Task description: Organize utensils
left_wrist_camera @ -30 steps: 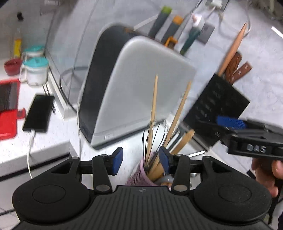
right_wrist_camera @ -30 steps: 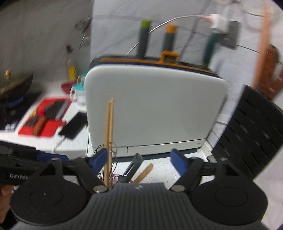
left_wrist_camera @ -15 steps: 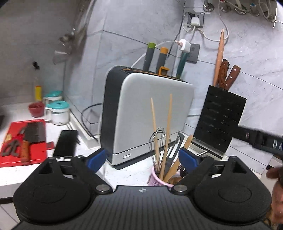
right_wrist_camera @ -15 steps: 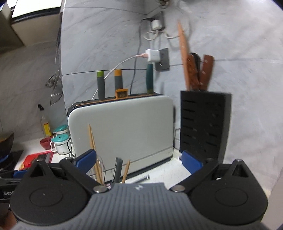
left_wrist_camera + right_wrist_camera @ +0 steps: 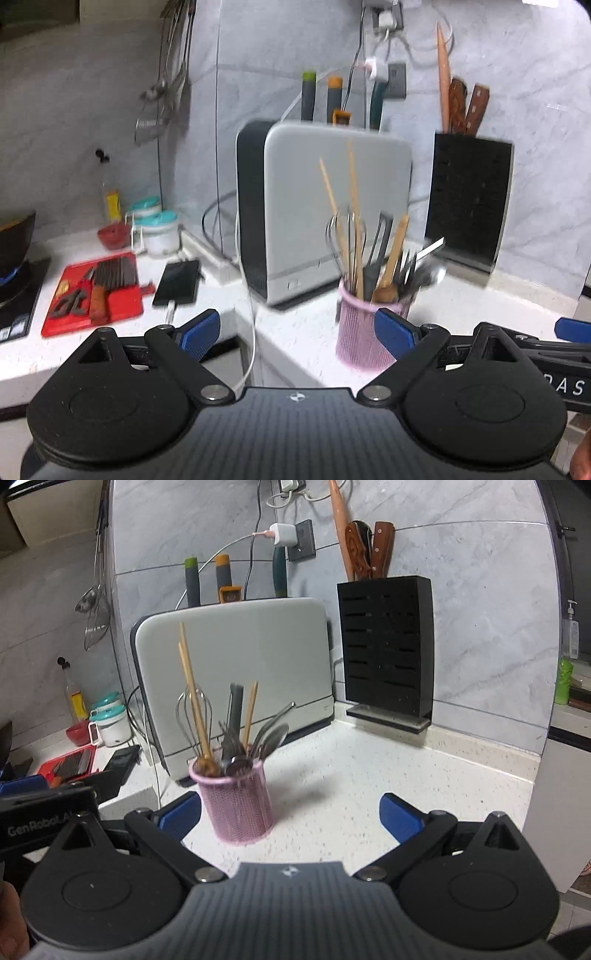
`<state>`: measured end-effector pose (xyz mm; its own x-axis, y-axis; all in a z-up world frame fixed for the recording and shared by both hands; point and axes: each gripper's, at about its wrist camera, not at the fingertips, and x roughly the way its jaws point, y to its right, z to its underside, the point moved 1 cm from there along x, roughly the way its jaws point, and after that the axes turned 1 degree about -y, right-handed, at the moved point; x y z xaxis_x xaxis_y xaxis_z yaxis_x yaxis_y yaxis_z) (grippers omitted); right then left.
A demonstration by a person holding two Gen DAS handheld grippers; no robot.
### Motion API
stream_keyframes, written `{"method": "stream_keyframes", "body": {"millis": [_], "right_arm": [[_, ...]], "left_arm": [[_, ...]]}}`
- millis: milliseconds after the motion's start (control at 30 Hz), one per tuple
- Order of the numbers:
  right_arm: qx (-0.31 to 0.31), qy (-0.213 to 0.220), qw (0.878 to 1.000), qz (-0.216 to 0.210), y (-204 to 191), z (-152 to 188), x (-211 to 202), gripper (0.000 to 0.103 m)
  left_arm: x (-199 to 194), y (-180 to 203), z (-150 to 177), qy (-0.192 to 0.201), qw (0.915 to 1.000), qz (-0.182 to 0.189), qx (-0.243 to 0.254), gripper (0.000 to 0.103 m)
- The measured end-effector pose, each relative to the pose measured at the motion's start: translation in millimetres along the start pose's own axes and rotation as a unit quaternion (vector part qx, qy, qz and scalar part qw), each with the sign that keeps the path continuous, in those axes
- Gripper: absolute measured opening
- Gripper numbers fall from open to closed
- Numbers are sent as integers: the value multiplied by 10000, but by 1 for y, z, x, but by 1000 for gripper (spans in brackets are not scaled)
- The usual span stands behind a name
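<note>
Standing on the white worktop [image 5: 369, 775] is one pink mesh cup [image 5: 238, 805], and it holds two long chopsticks [image 5: 192, 686], one wire whisk [image 5: 188, 716], one dark flat-handled tool [image 5: 235, 705], one shorter wooden stick [image 5: 250, 709] and a cluster of metal spoons [image 5: 273, 734] too tangled to count. Behind the cup stands one grey knife box [image 5: 236, 664] with three coloured handles [image 5: 192, 579] rising from its top. To the right of it is one black slotted knife block [image 5: 384, 653] with two brown handles [image 5: 380, 546] and one pale wooden pin [image 5: 341, 528]. Both grippers are spread wide and hold nothing: the left gripper [image 5: 297, 332] sits low before the cup, the right gripper [image 5: 290, 812] frames it from nearer. At the far left lie one red cutting board [image 5: 92, 295] and one black phone [image 5: 177, 280].
</note>
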<state>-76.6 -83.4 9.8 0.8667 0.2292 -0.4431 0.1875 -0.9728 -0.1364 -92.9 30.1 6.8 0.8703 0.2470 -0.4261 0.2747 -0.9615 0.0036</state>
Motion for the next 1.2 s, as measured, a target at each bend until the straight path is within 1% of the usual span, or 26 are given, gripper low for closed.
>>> {"method": "stream_keyframes", "body": {"millis": [67, 167, 400, 767, 1200], "right_arm": [[-59, -73, 9999, 41, 0, 4, 3, 100], [-49, -229, 9997, 53, 4, 9, 4, 100], [-45, -346, 9993, 112, 8, 12, 6, 100], [-32, -244, 9996, 126, 7, 12, 3, 100], [-42, -249, 9995, 166, 7, 12, 3, 100]], "left_arm": [[6, 0, 1, -295, 9996, 18, 2, 103], [9, 2, 3, -451, 9990, 59, 50, 103], [10, 13, 10, -441, 9983, -110, 371, 103], [11, 10, 7, -478, 9985, -45, 281, 103], [13, 12, 7, -510, 9983, -59, 280, 103]]}}
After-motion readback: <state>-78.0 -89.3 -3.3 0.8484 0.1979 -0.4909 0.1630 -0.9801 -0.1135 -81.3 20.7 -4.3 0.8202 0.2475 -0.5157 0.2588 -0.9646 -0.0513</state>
